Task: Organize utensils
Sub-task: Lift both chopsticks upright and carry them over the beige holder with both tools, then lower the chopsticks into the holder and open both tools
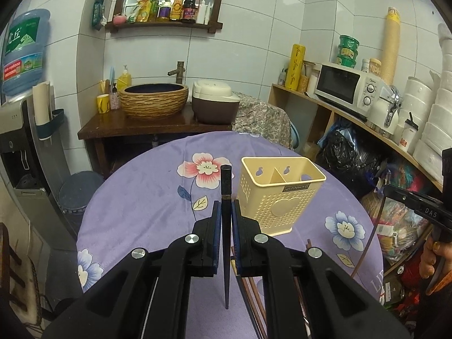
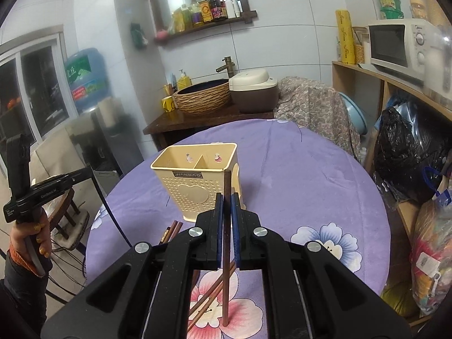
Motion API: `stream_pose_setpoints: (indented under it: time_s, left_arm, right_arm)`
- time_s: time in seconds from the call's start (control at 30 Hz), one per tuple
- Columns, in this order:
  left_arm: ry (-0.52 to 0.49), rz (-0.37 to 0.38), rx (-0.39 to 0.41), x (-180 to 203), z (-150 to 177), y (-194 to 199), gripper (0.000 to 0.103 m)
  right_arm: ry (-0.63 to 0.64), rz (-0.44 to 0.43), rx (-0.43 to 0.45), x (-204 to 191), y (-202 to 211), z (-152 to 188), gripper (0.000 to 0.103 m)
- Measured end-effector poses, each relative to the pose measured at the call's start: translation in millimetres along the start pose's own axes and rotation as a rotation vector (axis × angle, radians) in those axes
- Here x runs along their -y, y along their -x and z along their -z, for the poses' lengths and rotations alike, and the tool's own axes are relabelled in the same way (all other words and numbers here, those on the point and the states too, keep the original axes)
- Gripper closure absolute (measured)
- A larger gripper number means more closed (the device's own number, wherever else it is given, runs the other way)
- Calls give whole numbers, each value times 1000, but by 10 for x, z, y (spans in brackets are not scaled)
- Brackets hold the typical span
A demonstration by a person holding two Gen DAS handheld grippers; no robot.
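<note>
While clamped shut with one stick apiece, lifts two chopsticks clear of the cloth, seemingly so each can be dropped end-first into the holder. Grips with the left gripper (image 1: 226,212) a dark, near-black tapered wooden chopstick (image 1: 226,195), pinched between the blue pads about midway along its length, thick end pointing ahead and thin tip trailing back under the jaws; probably held there so the stick balances and does not swing. Grips with the right gripper (image 2: 226,207) a plain reddish-brown wooden chopstick (image 2: 226,226) in the same way, lengthwise along the fingers. Places the cream perforated plastic utensil holder (image 1: 279,195) just ahead and to the right of the left gripper, and just ahead and to the left of the right gripper (image 2: 197,180), so lies between the two and within easy reach of both; stands upright on the purple flowered tablecloth (image 1: 147,186), open top upward. Leaves the remaining loose brown chopsticks (image 2: 209,293) lying flat on the cloth below and behind the right gripper's fingers, with a few more ends (image 2: 171,230) showing to its left. Counts: two grippers, two held chopsticks, one holder with two compartments, both apparently empty, and at least five loose sticks, though cannot fix the exact number because of overlap.
</note>
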State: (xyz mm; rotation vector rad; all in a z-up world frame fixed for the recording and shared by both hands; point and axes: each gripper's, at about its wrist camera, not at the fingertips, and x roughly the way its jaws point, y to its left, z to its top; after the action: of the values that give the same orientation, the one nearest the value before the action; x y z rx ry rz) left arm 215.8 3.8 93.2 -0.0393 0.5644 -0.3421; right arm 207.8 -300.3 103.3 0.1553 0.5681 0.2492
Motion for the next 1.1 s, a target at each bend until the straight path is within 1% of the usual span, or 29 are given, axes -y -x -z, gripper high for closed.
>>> stream_pose_setpoints:
  time_s: [0.13, 0.23, 0.33, 0.4, 0.5, 0.57, 0.6, 0.7, 0.77, 0.87, 0.97, 1.07, 1.1]
  left_arm:
    - [-7, -8, 20, -41, -76, 87, 94]
    - [-10, -15, 52, -61, -242, 180, 94]
    - [-16, -9, 100, -25, -509, 295, 94]
    - [-17, -2, 146, 18, -759, 388, 94]
    - [9, 35, 191, 47, -1065, 455, 94]
    - [15, 43, 215, 101, -1260, 461, 94]
    - [13, 35, 236, 148, -1370, 458, 94]
    - [-3, 27, 267, 281, -1534, 400, 94]
    - [-2, 38, 266, 346, -1569, 320, 94]
    - [9, 47, 249, 421, -1520, 129, 94]
    - [4, 42, 226, 477, -1376, -107, 94]
    - [-10, 26, 181, 515, -1163, -366, 94]
    - [-4, 28, 154, 509, -1059, -478, 94]
  right_arm:
    - [23, 14, 10, -9, 50, -65, 96]
    - [35, 24, 43, -25, 144, -256, 97]
    - [65, 28, 92, -114, 253, -592, 97]
    - [91, 38, 127, -218, 316, -877, 97]
    - [103, 59, 184, -354, 391, -1315, 97]
    - [98, 55, 218, -437, 427, -1563, 97]
    - [98, 54, 233, -474, 435, -1665, 97]
    - [97, 56, 255, -588, 374, -1888, 97]
    - [97, 56, 253, -640, 270, -1920, 97]
    - [91, 60, 227, -654, 47, -1830, 97]
    - [87, 67, 175, -640, -252, -1627, 97]
    - [79, 73, 128, -591, -493, -1406, 97]
    - [73, 75, 114, -568, -563, -1337, 97]
